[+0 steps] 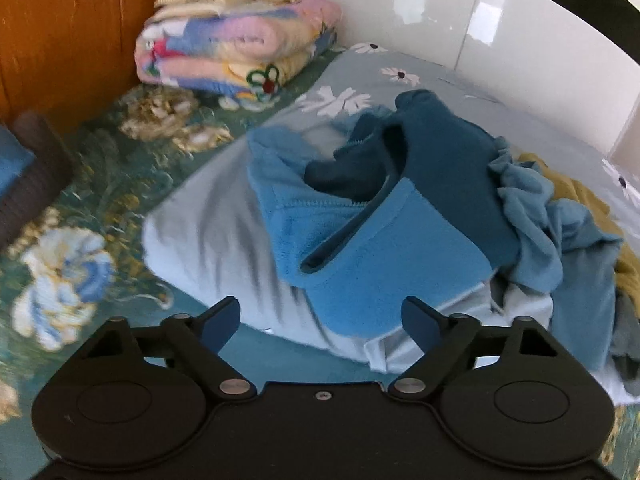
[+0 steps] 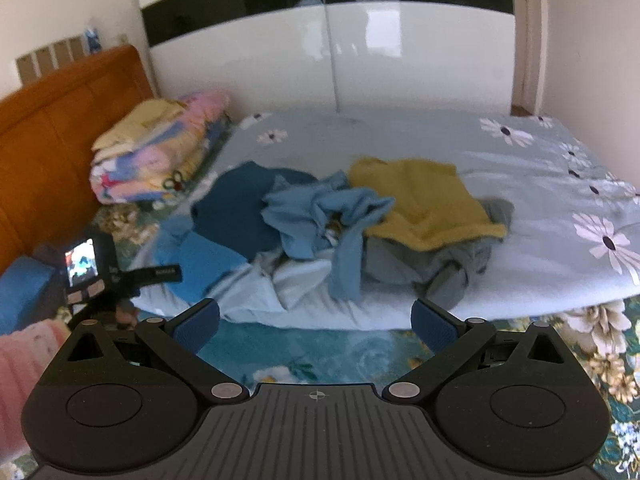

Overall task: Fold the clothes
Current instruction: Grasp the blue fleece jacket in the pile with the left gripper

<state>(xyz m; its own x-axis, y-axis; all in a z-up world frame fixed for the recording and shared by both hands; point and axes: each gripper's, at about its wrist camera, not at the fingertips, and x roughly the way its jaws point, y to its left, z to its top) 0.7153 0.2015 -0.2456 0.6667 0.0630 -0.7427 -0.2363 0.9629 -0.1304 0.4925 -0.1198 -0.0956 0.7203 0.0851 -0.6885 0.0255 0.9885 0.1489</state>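
In the left wrist view, the left claw (image 1: 320, 320) is hanging with its jaws spread and nothing between them, its blue pads (image 1: 218, 326) sitting just above the near edge of the clothes pile. Straight ahead at twelve o'clock, a two-tone blue fleece jacket (image 1: 384, 216) is lying crumpled on a pale blue garment (image 1: 216, 240), its darker half folding over the lighter one. At two o'clock a ruffled blue shirt (image 1: 560, 232) is draping down beside the fleece, with a strip of mustard yellow garment (image 1: 580, 192) showing behind it. The pile is resting on a grey daisy-print sheet (image 1: 360, 76), which is lying over a teal floral bedspread (image 1: 100, 184). At eleven o'clock a stack of folded pastel blankets (image 1: 236, 44) is sitting against the orange wooden headboard (image 1: 60, 32), and a glossy white wardrobe (image 1: 440, 12) is standing behind the bed. In the right wrist view, the right claw (image 2: 316, 324) is likewise holding its jaws wide with nothing gripped, poised over the bedspread (image 2: 328, 352) at the bed's near edge. The heap is lying at twelve o'clock: the fleece jacket (image 2: 236, 216) at eleven, the ruffled shirt (image 2: 320, 216) in the middle, the yellow garment (image 2: 420, 196) at one o'clock lying on top of a grey garment (image 2: 460, 268). At nine o'clock the other gripper's small camera screen (image 2: 82, 264) is glowing.
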